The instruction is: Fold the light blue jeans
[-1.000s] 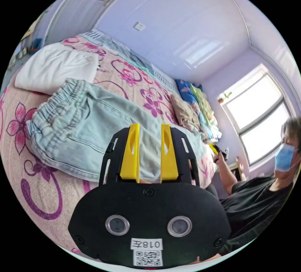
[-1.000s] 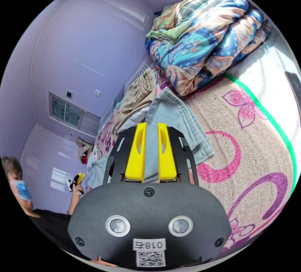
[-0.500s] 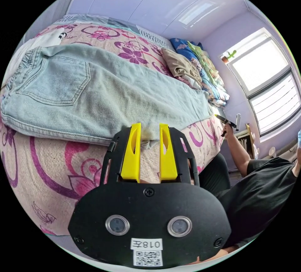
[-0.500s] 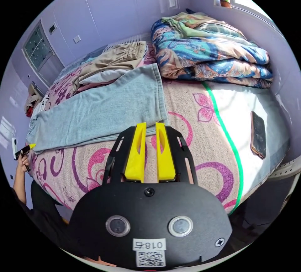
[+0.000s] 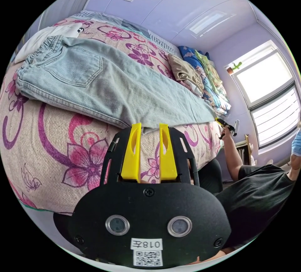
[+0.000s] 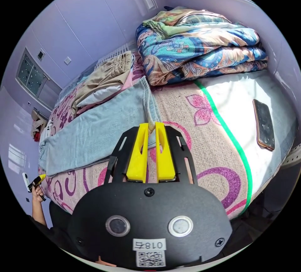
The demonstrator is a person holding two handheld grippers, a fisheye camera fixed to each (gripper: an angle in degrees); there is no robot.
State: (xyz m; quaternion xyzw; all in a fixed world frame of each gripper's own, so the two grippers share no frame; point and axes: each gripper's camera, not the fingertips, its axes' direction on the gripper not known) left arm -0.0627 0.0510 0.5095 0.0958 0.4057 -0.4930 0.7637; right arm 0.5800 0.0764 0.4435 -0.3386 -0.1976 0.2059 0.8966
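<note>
The light blue jeans [image 5: 119,87] lie folded lengthwise across the flowered bed [image 5: 62,146], with the waistband at the far left of the left gripper view. My left gripper [image 5: 149,125] is open, its tips at the near long edge of the jeans. In the right gripper view the jeans [image 6: 103,124] stretch away to the left. My right gripper [image 6: 151,124] is shut on the hem corner, which puckers up into the jaws. The left gripper [image 6: 38,179] appears far off by the waist end, and the right gripper [image 5: 223,123] by the hem end.
Folded quilts [image 6: 200,49] are stacked at the bed's end by the wall, with tan folded clothes [image 6: 106,77] beside them. A phone [image 6: 265,124] lies on the white sheet. A white folded garment [image 5: 47,38] sits past the waistband. A person in black [image 5: 260,190] stands at the bedside.
Both views swung down toward the bed. The right jaws narrowed and now sit on the hem corner, which has lifted from flat. The left jaws kept their gap.
</note>
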